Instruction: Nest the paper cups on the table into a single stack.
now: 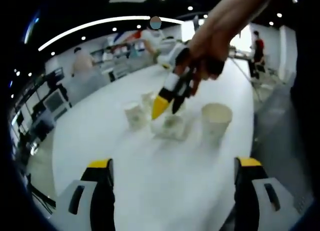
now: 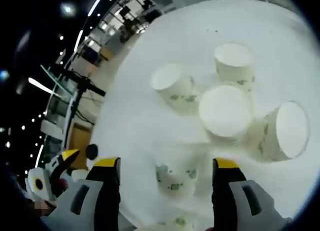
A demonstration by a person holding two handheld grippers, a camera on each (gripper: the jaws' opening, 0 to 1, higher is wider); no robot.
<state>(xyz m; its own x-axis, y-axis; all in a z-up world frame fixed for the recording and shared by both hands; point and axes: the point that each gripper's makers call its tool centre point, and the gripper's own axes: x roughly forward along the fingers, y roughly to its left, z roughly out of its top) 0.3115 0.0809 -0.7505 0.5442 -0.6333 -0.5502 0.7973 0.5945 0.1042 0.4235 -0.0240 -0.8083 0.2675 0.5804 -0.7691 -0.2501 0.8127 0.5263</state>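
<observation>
Paper cups [image 2: 226, 111] upright on white table [image 2: 150, 136], mouths up, right gripper [image 2: 164, 183] wide above, left gripper [image 1: 172, 183] wide

We count five paper cups [image 2: 226, 111] on one white worktop [image 2: 150, 126]. Two hand-held grippers are here: the left hand-held gripper [image 1: 172, 173] and the right hand-held gripper [image 2: 164, 173].

A person's hand [image 1: 215, 38] hides the right tool's (blurred) upper body.

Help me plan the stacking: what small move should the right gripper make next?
Probably lower the right gripper, jaws open, onto the cup between them and close. The other cups stand separate on the table, none nested yet.
</observation>
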